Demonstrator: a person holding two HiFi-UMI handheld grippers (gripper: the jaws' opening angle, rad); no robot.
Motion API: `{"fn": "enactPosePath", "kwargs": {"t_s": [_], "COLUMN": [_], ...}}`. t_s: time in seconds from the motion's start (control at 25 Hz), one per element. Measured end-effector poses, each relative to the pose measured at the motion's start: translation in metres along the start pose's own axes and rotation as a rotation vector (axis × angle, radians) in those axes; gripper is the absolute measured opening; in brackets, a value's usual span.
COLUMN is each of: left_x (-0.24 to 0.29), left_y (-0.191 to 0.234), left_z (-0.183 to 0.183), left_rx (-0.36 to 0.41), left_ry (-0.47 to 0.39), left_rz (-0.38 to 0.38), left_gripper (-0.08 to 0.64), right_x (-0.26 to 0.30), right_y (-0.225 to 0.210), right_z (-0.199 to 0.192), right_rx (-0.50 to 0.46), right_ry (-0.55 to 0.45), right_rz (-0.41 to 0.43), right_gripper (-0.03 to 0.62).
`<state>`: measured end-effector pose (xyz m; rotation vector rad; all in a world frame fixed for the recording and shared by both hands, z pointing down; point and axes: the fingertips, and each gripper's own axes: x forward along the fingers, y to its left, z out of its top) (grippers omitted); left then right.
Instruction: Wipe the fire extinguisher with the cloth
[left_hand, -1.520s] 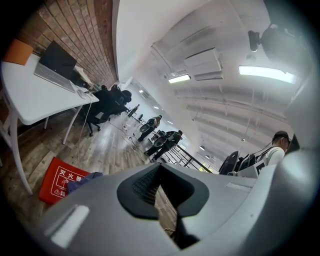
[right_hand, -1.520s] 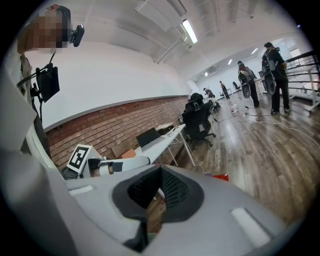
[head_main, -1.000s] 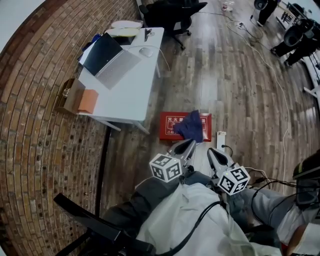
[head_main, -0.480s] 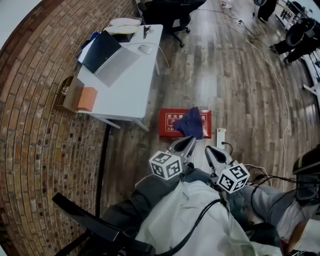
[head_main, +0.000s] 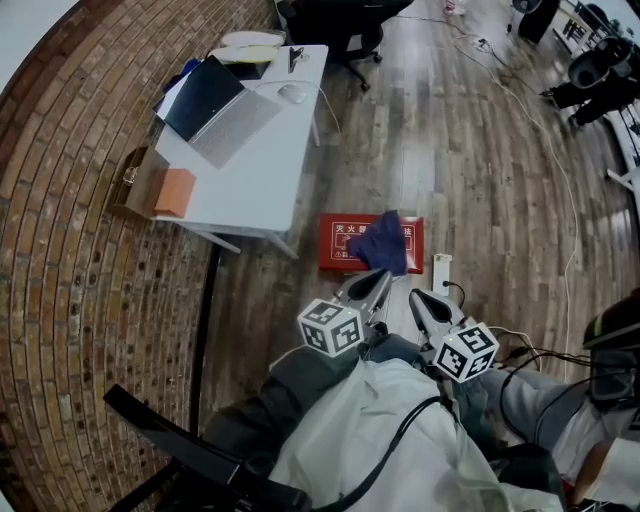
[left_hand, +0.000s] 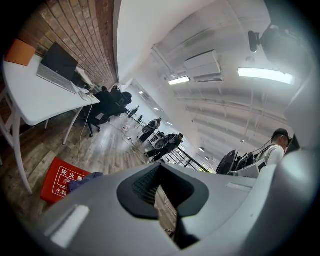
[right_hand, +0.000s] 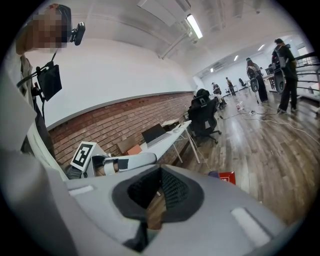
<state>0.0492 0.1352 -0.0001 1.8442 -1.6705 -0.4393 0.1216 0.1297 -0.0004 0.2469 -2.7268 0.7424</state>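
Blue cloth (head_main: 383, 243) lies on the red fire extinguisher box (head_main: 345, 243).
On the wooden floor (head_main: 480, 180), a white counter (head_main: 260, 170) with a laptop (head_main: 215, 110) stands at ten o'clock. The box sits at centre, the cloth over its right half. At six o'clock, the left claw (head_main: 375, 288) and right claw (head_main: 425, 308) are both clenched and empty.

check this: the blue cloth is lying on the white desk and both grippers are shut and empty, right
One thing is wrong. The blue cloth lies on the red fire extinguisher box on the floor, not on the white desk; the head view shows it. The left gripper and the right gripper are both shut and empty, as you said.
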Motion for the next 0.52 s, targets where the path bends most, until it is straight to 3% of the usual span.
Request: {"fn": "enactPosePath", "kwargs": {"t_s": [0.52], "left_x": [-0.0039], "left_y": [-0.0005], "left_z": [-0.0040], "left_rx": [-0.007], "left_ry": [0.006], "left_rz": [0.001], "left_gripper": [-0.002], "right_x": [-0.0042], "right_y": [0.0019], "right_z": [-0.0036], "right_rx": [0.032], "right_ry": [-0.006], "right_rz": [0.010], "right_gripper": [0.002]}}
